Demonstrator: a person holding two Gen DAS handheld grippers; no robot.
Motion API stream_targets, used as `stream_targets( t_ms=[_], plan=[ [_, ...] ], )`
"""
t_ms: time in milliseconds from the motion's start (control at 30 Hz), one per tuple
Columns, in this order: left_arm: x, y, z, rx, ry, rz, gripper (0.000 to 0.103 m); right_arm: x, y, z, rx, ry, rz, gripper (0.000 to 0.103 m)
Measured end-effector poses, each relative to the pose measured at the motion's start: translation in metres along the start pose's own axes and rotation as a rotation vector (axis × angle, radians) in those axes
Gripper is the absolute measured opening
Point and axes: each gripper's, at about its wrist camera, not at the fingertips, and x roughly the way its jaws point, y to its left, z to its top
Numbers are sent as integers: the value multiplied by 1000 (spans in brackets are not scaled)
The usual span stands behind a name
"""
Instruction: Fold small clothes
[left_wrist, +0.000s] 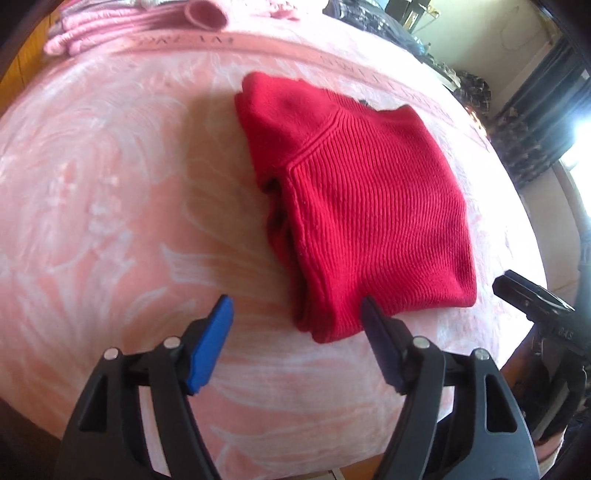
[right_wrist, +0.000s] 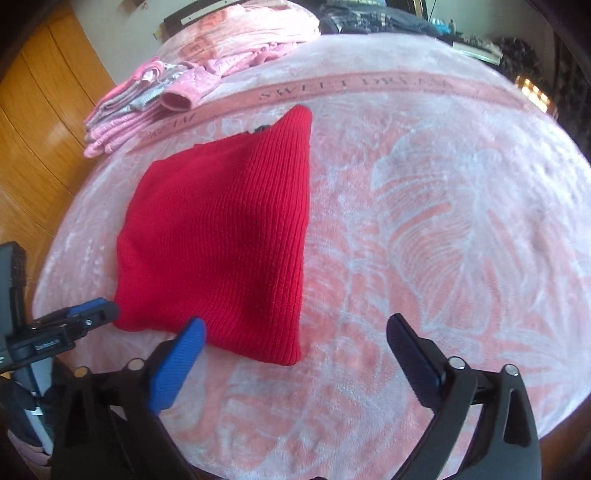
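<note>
- Hovering near the bed's front edge: left gripper (left_wrist: 295, 314), blue pads wide apart, holding nothing; its right pad (left_wrist: 376, 332) overlaps the sweater's near hem in view, contact cannot be told.
- Right gripper (right_wrist: 295, 332) also low at the near edge, fingers spread wide, empty; its left pad (right_wrist: 177, 365) sits just before the sweater's near edge.
- Left gripper shows at the left of the right wrist view (right_wrist: 92, 314), tips by the sweater's near-left corner.
- Sweater (left_wrist: 354, 206), red ribbed knit, lies folded into a compact rough rectangle on the blanket (left_wrist: 110, 184), flat, free of both grippers. Layered edges show along its left side.
- Blanket: pink plush with pale leaf pattern and a lettered band beyond the sweater.
- Far left: stack of folded pink clothes (right_wrist: 147, 110) on the blanket, well apart from the sweater.
- Wooden panel (right_wrist: 40, 122) beyond the bed's left side.
</note>
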Motion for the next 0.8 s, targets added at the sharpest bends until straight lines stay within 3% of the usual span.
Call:
stream_targets(
  t_ms=[100,233,567,800],
  plan=[
    [-13,-1,-3,-1,-20,46,77,-12,6,-2,-26,-28,-80,99],
    [-30,-10,-11,19,-52,132,87,-24,14,-4,-30,-54,-92,99],
    [-56,-25,-29,26,-81,193,90,-52,30,-10,-66,-99,-162,99],
    [-63,-29,-39,14,-88,203,90,-62,37,-13,-74,-108,-160,99]
  ],
)
